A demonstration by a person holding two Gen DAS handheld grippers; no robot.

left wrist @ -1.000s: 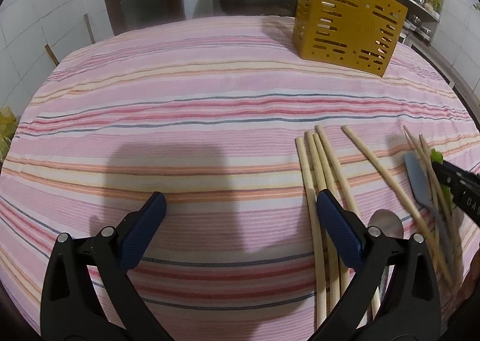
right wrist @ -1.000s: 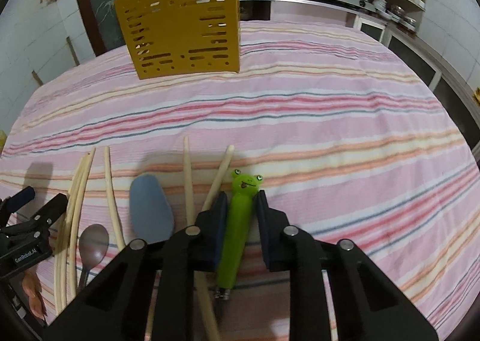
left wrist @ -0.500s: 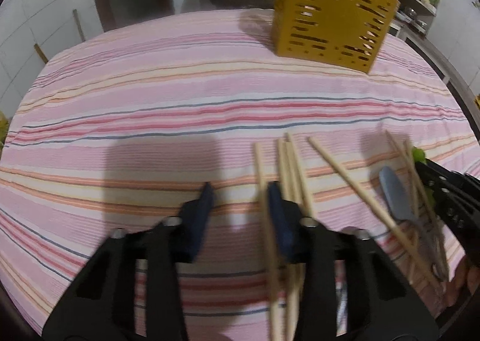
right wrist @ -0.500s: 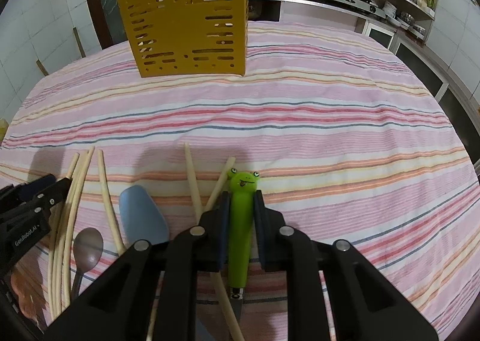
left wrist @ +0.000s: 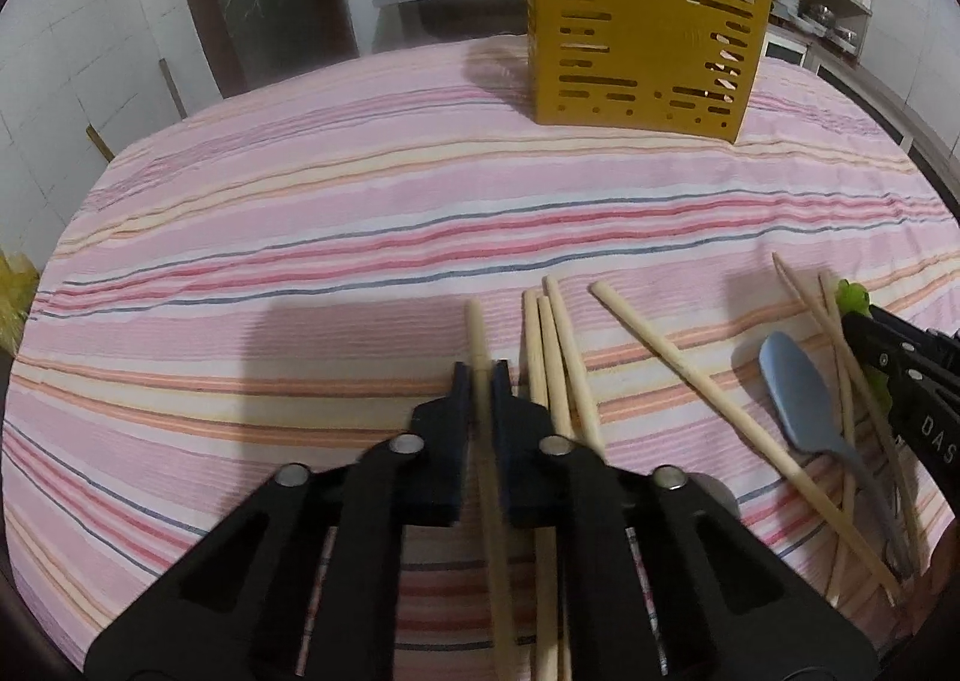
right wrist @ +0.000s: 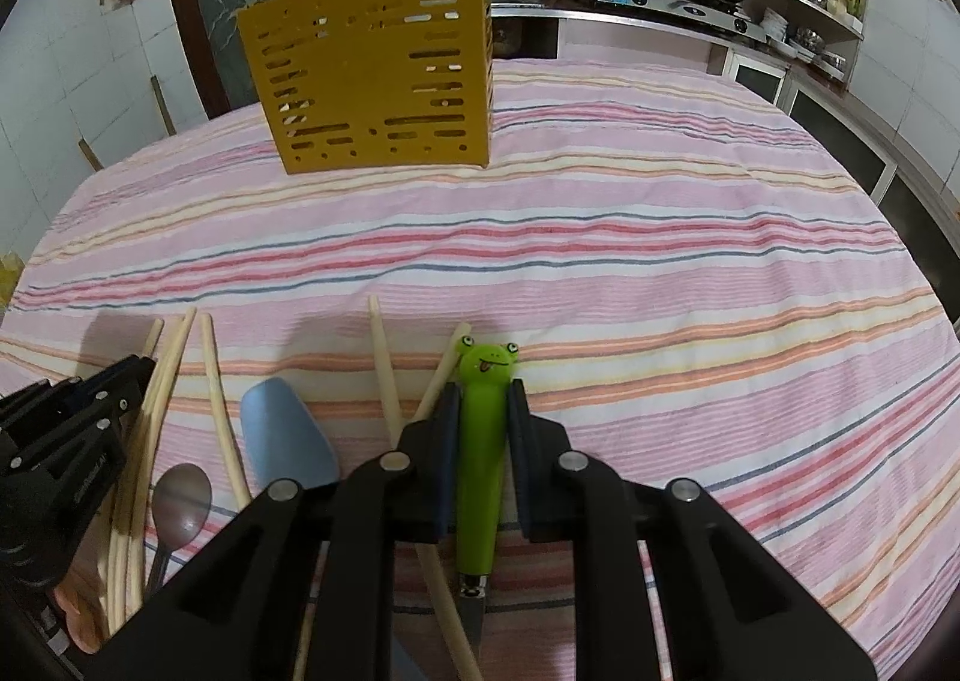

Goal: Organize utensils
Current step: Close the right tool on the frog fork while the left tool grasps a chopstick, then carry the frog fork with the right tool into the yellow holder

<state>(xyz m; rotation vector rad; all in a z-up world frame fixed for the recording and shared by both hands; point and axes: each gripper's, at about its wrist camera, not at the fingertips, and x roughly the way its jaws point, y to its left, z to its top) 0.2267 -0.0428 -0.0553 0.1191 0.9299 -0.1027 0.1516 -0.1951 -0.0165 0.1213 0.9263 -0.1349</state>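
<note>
The left hand-held gripper [left wrist: 481,381] was wide apart a moment ago with nothing in it, and now its blue pads are squeezed together on one chopstick [left wrist: 477,333], the one lying farthest left in the row. The right hand-held gripper [right wrist: 483,402] has not changed: it is clamped on the green frog handle [right wrist: 480,441], the same as before. So each hand now has one thing to carry, and I think the next job is to lift them and take them to the yellow holder [right wrist: 375,60], which stands far back on the worktop [right wrist: 660,273] and looks empty through its slots. The chopsticks are thin, round, pale wood, smooth and light, so one could slip or roll. The frog handle is fat, shiny plastic with a funny face, and a bit of metal shows at its near end. The blue spoon [right wrist: 288,441] looks soft and flat, and the metal spoon [right wrist: 180,498] beside it is shiny. The holder is hard plastic with many little holes. The cloth on the worktop is soft, with pink, orange and grey stripes.
</note>
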